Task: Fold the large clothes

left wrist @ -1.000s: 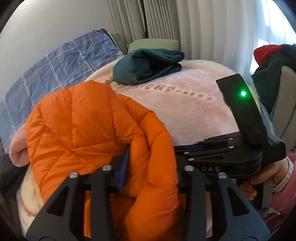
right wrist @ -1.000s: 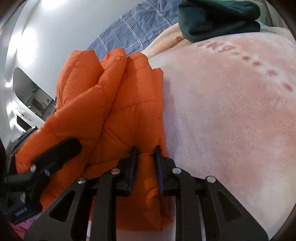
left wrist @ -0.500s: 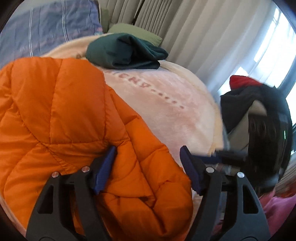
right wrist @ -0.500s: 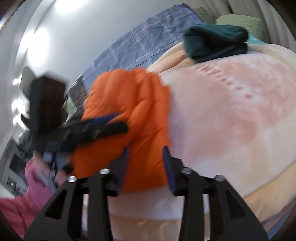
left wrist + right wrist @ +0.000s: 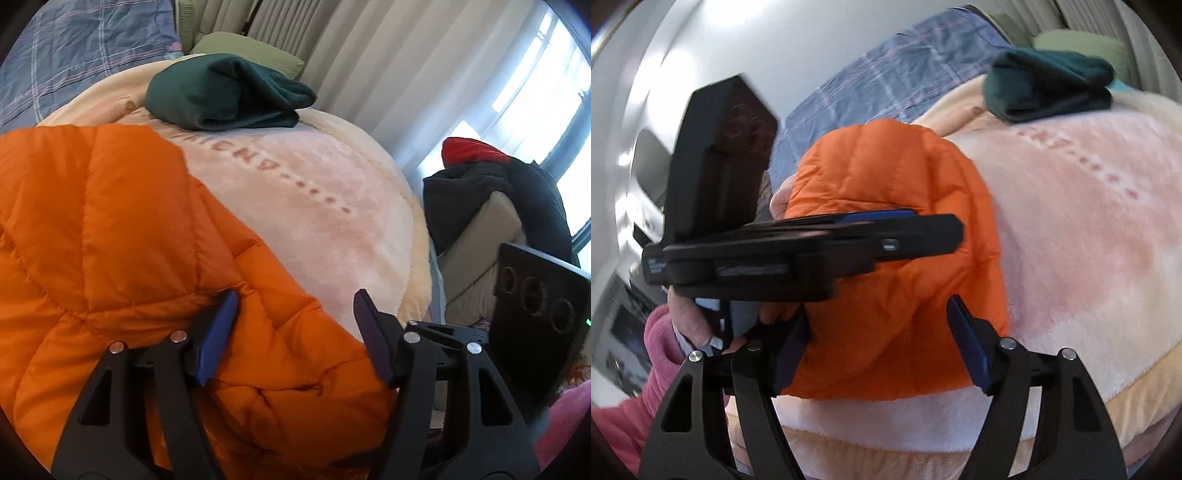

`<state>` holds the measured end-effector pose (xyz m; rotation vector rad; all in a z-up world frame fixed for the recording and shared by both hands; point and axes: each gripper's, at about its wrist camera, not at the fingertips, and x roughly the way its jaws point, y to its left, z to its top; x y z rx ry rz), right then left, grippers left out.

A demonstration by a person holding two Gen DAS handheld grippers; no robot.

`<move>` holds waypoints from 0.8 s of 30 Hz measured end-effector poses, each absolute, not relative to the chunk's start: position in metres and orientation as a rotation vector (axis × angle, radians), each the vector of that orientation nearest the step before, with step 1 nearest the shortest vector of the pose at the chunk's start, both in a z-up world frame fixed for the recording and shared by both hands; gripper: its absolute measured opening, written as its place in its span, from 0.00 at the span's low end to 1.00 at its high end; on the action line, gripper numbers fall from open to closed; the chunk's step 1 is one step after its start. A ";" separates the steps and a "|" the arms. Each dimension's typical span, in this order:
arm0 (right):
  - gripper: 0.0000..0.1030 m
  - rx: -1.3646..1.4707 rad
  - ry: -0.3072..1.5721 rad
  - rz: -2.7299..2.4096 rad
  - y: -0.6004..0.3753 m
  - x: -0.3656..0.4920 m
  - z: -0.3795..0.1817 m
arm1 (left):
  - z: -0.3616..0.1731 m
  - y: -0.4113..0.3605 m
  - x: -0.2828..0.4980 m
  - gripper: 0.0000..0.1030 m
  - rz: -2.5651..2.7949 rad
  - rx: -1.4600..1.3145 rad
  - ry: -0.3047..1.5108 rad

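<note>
Both of your grippers are spread wide over the orange jacket (image 5: 129, 258), holding nothing.

Your left gripper (image 5: 295, 332) has its jaws apart above the jacket's near edge; your right gripper (image 5: 881, 339) is likewise parted, framing the bundled jacket from the other side. The jacket lies folded on the pink blanket (image 5: 325, 221) covering the bed, at its near-left part, well apart from the dark green garment (image 5: 225, 96) at the far end.
</note>
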<state>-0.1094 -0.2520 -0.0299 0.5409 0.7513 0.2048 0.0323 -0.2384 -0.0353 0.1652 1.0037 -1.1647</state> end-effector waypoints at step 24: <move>0.10 0.678 0.859 0.076 -0.284 -0.116 -0.075 | -0.003 -0.184 0.076 0.18 -0.829 0.212 0.786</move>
